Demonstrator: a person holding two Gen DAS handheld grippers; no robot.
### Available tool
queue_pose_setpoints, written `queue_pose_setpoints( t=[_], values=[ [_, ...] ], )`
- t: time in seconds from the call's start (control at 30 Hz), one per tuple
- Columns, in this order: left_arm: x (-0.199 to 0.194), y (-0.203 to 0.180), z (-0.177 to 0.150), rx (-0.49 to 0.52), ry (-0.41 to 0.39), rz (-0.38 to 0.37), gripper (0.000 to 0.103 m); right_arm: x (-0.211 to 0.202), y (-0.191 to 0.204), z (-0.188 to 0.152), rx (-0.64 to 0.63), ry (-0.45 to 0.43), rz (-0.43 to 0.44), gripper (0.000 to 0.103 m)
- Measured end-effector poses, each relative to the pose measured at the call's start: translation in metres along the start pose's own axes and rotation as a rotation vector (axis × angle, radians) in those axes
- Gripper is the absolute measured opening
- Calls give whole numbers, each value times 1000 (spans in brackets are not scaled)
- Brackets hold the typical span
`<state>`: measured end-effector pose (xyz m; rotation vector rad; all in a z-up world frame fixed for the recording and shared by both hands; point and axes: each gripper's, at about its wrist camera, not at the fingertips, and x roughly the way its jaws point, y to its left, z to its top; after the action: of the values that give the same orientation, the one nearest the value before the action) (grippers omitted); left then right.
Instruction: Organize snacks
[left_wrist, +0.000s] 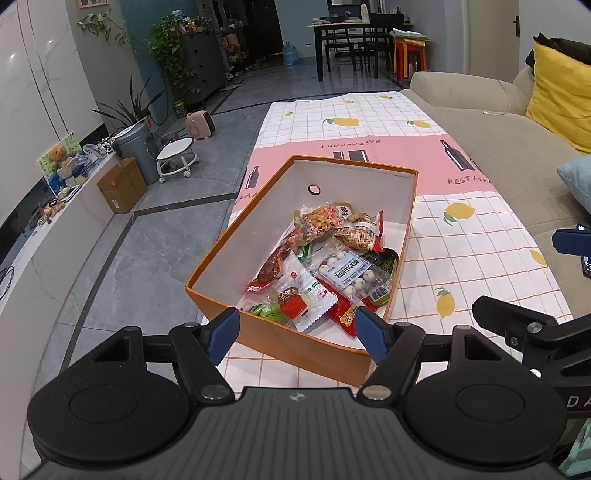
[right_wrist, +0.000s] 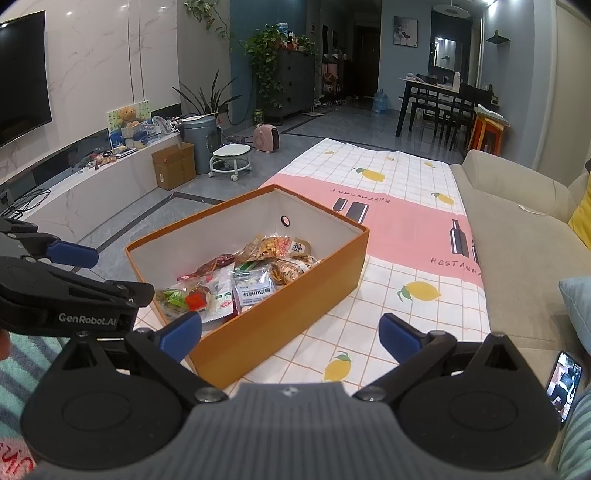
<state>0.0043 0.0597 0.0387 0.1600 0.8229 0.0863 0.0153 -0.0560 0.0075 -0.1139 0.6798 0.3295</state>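
An orange box (left_wrist: 295, 341) with a white inside stands on the lemon-print tablecloth (left_wrist: 461, 236); it also shows in the right wrist view (right_wrist: 295, 302). Several snack packets (left_wrist: 332, 266) lie piled inside it, also seen from the right wrist (right_wrist: 255, 273). My left gripper (left_wrist: 295, 328) is open and empty, hovering over the box's near edge. My right gripper (right_wrist: 291, 336) is open and empty, just short of the box's near right wall. The left gripper's body shows at the left of the right wrist view (right_wrist: 70, 291).
A beige sofa (left_wrist: 517, 147) runs along the table's right side, with a yellow cushion (left_wrist: 557, 96). A phone (right_wrist: 563, 387) lies on the sofa near my right gripper. Left of the table is grey floor with a cardboard box (right_wrist: 173, 166), a stool (right_wrist: 231, 157) and a bin.
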Motion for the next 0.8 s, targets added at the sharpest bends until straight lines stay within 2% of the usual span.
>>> queue_pose_setpoints(
  t=[0.8],
  values=[
    [-3, 2, 3, 4, -3, -11, 83, 3, -3, -1, 9, 18, -4, 99]
  ],
)
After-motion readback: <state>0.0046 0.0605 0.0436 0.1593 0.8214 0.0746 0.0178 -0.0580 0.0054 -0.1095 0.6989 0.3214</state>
